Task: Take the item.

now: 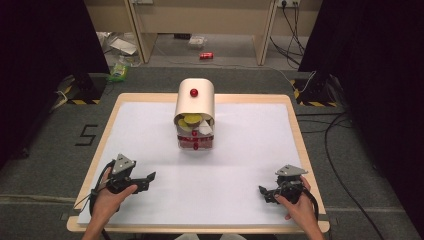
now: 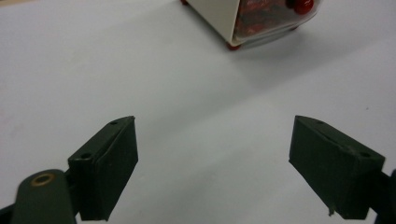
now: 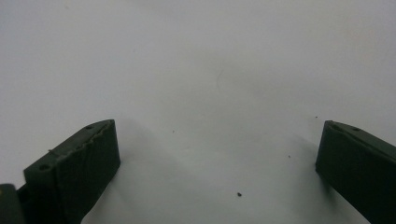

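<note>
Grey carpet (image 1: 45, 150) — black curtains (image 1: 40, 45) (both sides), wooden desk (image 1: 200, 20) behind

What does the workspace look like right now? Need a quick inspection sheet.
Surface: white sheet on a wood-rimmed table, a few dark specks near the right gripper.
Job's things: cream box with a rounded lid and red knob, mid-table at the far side; yellow and white pieces show in its front opening, red parts below.
Clutter: nothing seen on the table.
Grippers: left gripper and right gripper at the near edge, both open, holding nothing.
Cables: one trails from each gripper; more lie on the floor at right.
Surroundings: grey carpet, wooden furniture behind, a red can on the floor.
</note>
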